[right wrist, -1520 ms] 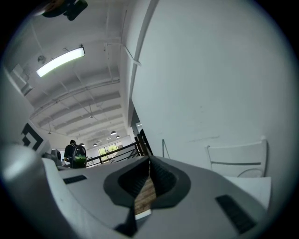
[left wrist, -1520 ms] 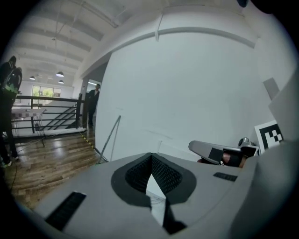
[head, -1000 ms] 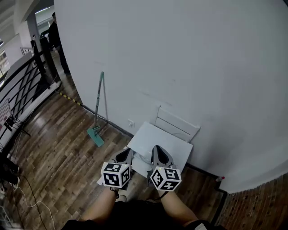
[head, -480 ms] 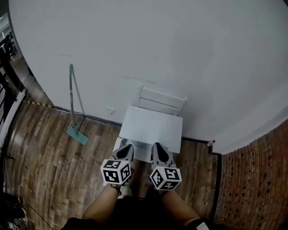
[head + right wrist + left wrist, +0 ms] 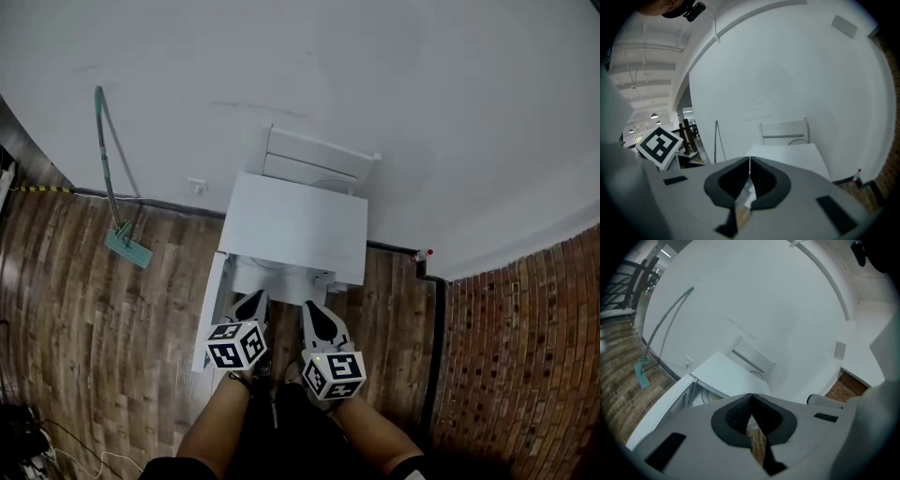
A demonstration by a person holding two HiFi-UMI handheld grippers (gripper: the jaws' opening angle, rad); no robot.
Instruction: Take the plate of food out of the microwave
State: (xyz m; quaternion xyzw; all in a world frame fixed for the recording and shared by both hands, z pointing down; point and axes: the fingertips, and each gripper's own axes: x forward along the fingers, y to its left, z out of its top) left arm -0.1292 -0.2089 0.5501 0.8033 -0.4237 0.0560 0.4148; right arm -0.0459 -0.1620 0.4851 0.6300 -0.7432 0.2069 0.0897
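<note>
A white microwave (image 5: pixel 292 225) stands low against the white wall, its door (image 5: pixel 210 314) swung open to the left. Inside the opening shows the pale rim of a plate (image 5: pixel 272 278); in the left gripper view the plate (image 5: pixel 707 398) has something yellowish on it. My left gripper (image 5: pixel 256 300) and right gripper (image 5: pixel 312 309) hover side by side just in front of the opening, both shut with nothing in them. The left gripper's (image 5: pixel 751 397) jaws meet, and so do the right gripper's (image 5: pixel 749 161). The microwave's top (image 5: pixel 787 157) lies beyond the right jaws.
A folded white chair (image 5: pixel 314 159) leans on the wall behind the microwave. A green mop (image 5: pixel 117 234) leans at the left near a wall socket (image 5: pixel 196 186). A small red-capped bottle (image 5: pixel 420 254) stands at the right corner. Brick flooring (image 5: pixel 525 356) lies right, cables (image 5: pixel 28 441) bottom left.
The head view has swung right and down, so the microwave and its open door sit closer and more central. Both grippers stay shut and side by side in front of it.
</note>
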